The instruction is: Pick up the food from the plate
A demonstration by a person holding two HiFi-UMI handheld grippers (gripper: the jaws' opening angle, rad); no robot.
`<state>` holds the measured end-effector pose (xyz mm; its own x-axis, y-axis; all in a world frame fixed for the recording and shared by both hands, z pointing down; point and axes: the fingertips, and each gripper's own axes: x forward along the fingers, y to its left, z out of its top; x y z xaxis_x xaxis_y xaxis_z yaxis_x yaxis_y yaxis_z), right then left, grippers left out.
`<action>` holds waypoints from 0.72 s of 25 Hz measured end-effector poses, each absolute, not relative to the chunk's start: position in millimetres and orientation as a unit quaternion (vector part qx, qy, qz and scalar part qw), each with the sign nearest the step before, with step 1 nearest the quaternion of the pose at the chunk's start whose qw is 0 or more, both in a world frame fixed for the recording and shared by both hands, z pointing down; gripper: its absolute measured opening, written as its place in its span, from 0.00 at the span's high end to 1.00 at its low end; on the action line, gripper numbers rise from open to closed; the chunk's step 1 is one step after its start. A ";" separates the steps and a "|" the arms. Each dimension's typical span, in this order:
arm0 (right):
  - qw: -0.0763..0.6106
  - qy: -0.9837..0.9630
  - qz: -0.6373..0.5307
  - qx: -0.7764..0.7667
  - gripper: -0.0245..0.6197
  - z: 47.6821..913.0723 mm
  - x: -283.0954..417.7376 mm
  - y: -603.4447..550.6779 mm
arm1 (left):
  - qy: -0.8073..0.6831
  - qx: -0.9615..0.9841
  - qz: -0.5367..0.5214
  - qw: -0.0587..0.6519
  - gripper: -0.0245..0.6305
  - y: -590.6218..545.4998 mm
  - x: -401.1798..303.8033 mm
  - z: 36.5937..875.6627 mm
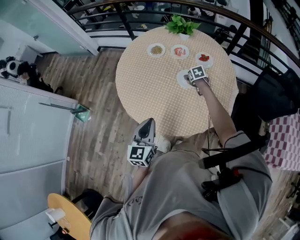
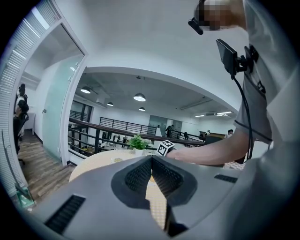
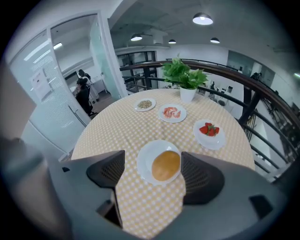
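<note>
A round golden bun [image 3: 166,165] lies on a white plate [image 3: 144,165] on the checked round table [image 1: 150,93]. My right gripper [image 3: 153,164] hangs over it, open, with one jaw on each side of the plate and nothing held. In the head view the right gripper [image 1: 190,78] covers part of that plate [image 1: 181,79] at the table's right side. My left gripper [image 1: 147,124] is off the table's near edge, shut and empty; in its own view the left gripper [image 2: 151,160] has its pads touching at the tip.
Three more small plates stand behind: strawberries [image 3: 209,130], pink slices [image 3: 172,112] and grains [image 3: 145,104]. A potted plant [image 3: 183,75] is at the far edge. A dark railing [image 1: 140,9] curves behind the table. Wooden floor [image 1: 93,103] lies to the left.
</note>
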<state>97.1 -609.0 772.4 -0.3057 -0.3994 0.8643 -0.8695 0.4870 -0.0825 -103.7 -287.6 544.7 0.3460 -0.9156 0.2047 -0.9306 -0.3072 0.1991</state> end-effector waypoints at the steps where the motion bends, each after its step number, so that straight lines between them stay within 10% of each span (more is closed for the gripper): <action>1: 0.417 -0.751 0.292 0.421 0.38 780.4 99.3 -612.2 | -0.573 0.806 0.027 0.142 0.95 -287.1 -104.6 545.2; 18: 0.478 -0.693 0.337 0.423 0.38 876.8 107.7 -634.9 | -0.597 0.786 0.036 0.160 0.95 -286.2 -104.7 558.7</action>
